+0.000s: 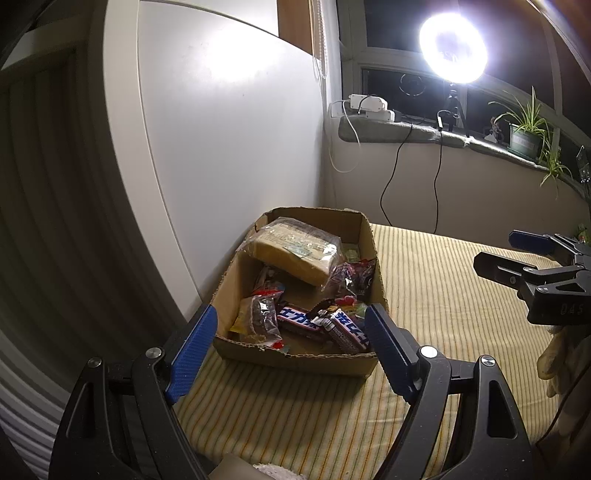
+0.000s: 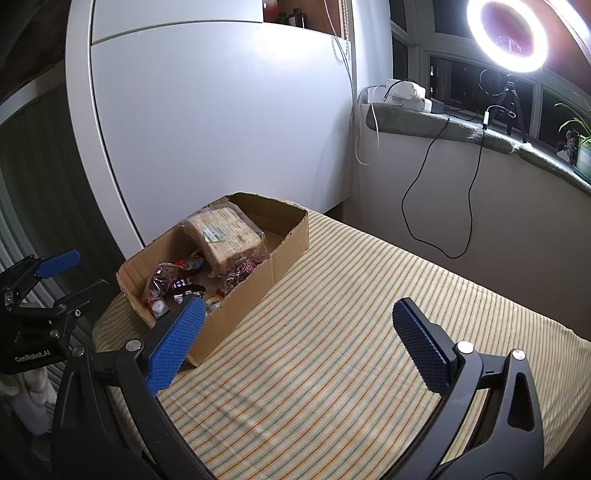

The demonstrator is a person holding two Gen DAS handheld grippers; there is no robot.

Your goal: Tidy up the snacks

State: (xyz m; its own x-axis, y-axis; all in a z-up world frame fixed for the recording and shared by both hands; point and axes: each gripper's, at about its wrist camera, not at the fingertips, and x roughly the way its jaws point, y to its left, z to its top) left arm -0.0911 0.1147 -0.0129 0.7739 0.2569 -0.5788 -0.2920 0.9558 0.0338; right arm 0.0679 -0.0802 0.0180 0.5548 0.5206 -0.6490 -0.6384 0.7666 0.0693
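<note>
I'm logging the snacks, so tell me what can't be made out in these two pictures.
- Box floor under the bread bag: hidden by the bag, both views.
- Small packets in the cardboard box: too small to read, right wrist view.
- Near corner of the box: covered by the right gripper's finger, right wrist view.
- Chocolate bars: partly overlapped, left wrist view.

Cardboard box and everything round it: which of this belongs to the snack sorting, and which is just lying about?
Part of the job:
- cardboard box
- wrapped bread lying in it
- chocolate bars at its near end
- small snack packets
- left gripper, open
- right gripper, open

Just lying about:
- ring light
- potted plant
- white device and cables on the sill
</note>
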